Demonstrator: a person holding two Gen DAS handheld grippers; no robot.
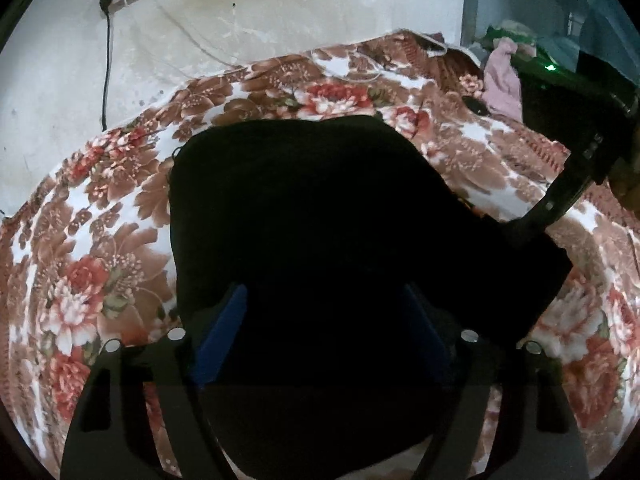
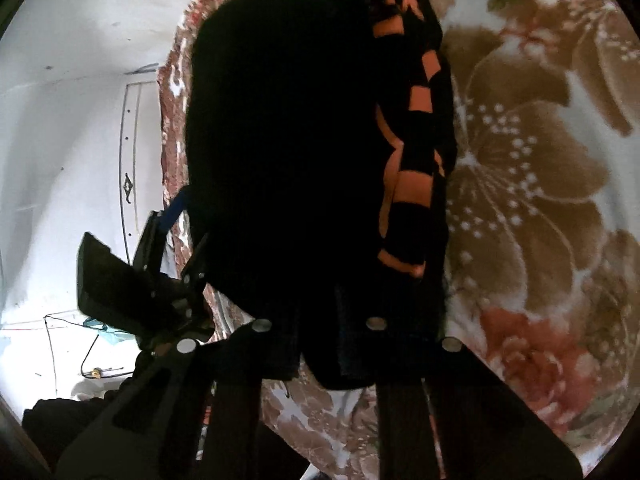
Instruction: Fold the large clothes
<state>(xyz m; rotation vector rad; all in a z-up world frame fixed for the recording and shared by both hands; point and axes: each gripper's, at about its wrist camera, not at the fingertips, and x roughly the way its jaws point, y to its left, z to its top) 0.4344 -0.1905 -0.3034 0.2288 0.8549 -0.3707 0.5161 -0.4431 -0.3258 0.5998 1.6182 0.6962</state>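
Although both wrist views are dim, one black garment point(image 1: 320, 208) can be made out, lying on the bed over a single floral blanket point(image 1: 100, 264) in brown, red and white. Seen from the left wrist, the left gripper point(image 1: 320, 320) hangs directly over the near part of the cloth with its blue-padded fingers point(image 1: 224, 328) standing well apart; the fabric runs away from them toward the wall, and nothing shows the pads pressing on it. Seen from the right wrist, the right gripper point(image 2: 320, 344) has its fingers brought together at the garment's near edge, and the black cloth appears to be caught between them, though the darkness hides the exact contact. From there the garment stretches straight ahead along the line of the fingers, with one orange-and-black striped band point(image 2: 408, 152) running lengthwise down its right side. The coming fold seems to turn on this: the cloth's long axis runs forward from the right gripper, so that hand is the one placed to carry its edge, while the left gripper, visible to the left in the right wrist view beside the garment's other border, looks free to take or pin the opposite side. Two grippers, one garment, one blanket; a pink cloth point(image 1: 500, 80) lies apart at the bed's far corner.
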